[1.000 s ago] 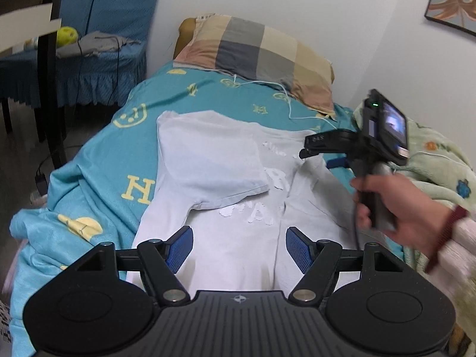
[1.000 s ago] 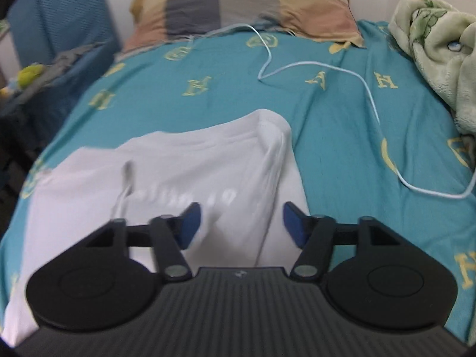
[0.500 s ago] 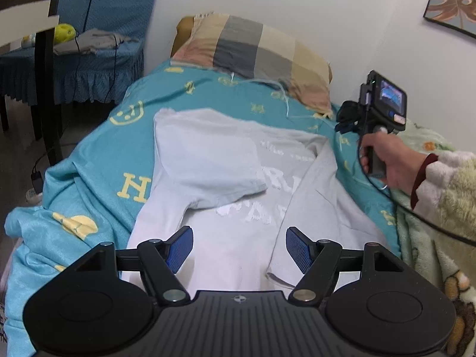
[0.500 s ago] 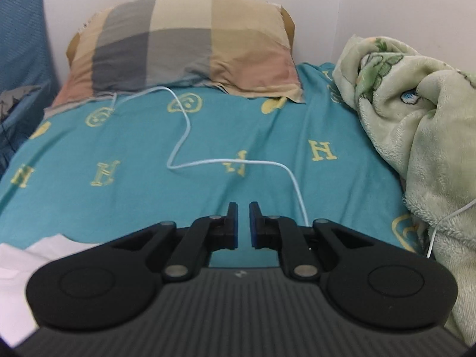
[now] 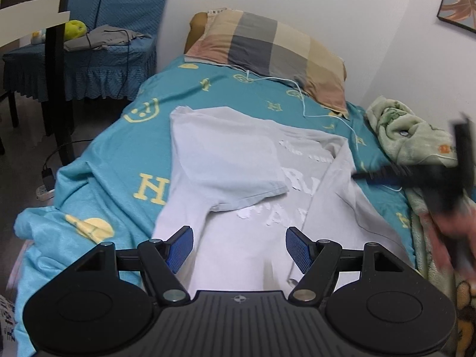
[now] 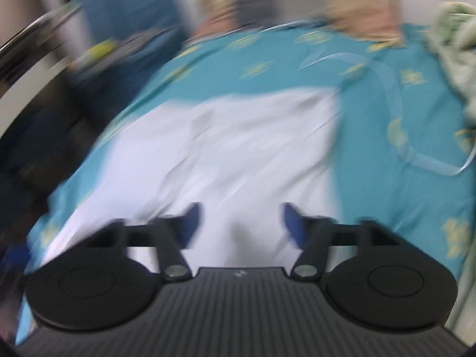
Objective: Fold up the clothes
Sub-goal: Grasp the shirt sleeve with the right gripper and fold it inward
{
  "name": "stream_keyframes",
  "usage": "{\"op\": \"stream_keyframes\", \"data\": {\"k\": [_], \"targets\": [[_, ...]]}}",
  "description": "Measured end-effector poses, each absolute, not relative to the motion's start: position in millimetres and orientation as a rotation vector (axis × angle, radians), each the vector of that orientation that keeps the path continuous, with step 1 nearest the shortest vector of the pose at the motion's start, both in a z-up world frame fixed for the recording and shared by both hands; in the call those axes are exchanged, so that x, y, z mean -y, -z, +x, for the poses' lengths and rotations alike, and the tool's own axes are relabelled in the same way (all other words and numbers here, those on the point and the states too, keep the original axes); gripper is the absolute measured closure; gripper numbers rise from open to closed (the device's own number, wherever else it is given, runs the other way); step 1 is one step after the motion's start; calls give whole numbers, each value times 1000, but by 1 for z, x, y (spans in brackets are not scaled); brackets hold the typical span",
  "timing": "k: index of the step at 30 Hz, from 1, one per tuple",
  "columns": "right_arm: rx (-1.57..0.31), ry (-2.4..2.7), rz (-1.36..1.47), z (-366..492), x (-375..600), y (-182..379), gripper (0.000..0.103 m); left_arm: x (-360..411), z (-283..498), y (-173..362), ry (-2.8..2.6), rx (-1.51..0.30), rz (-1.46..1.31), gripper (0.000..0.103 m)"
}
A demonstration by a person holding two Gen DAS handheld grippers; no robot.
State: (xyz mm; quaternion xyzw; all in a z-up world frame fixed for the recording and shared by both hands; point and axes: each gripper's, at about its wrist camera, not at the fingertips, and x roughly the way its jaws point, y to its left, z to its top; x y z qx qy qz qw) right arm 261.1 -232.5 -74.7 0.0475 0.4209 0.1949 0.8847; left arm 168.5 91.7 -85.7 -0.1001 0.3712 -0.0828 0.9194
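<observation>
White T-shirt [image 5: 238, 178] lies flat on the teal bed [image 5: 125, 160], both sleeves folded inward toward its printed chest. Left tool [image 5: 239, 248] hovers spread over its hem; right tool [image 6: 241, 223], jaws just opened and empty, approaches its right side, likely for the next fold.

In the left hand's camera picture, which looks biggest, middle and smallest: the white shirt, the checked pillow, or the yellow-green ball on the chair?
1. White shirt, biggest, though it is also nearest the camera.
2. Checked pillow.
3. Yellow-green ball, smallest and farthest away.
</observation>
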Motion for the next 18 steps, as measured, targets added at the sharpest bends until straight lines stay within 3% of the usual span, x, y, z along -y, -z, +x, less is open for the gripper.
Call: {"op": "stream_keyframes", "data": {"k": [6,11,13,14,15,17,18], "targets": [[-945,-615,-100,174,159,90,26,-94,158,73,156,-732,-181,31],[-936,-545,-173,165,136,114,28,-93,145,66,156,-710,-160,31],[-934,-499,-157,171,140,117,50,-91,143,65,157,-707,-149,31],[-934,-474,-145,173,143,118,72,-92,142,65,156,-705,-147,31],[-934,-459,-99,176,149,113,84,-92,142,65,154,-704,-146,31],[-933,-428,-6,183,161,104,95,-94,142,65,154,-705,-152,31],[-929,-412,37,186,167,99,95,-95,141,65,154,-707,-157,31]]}}
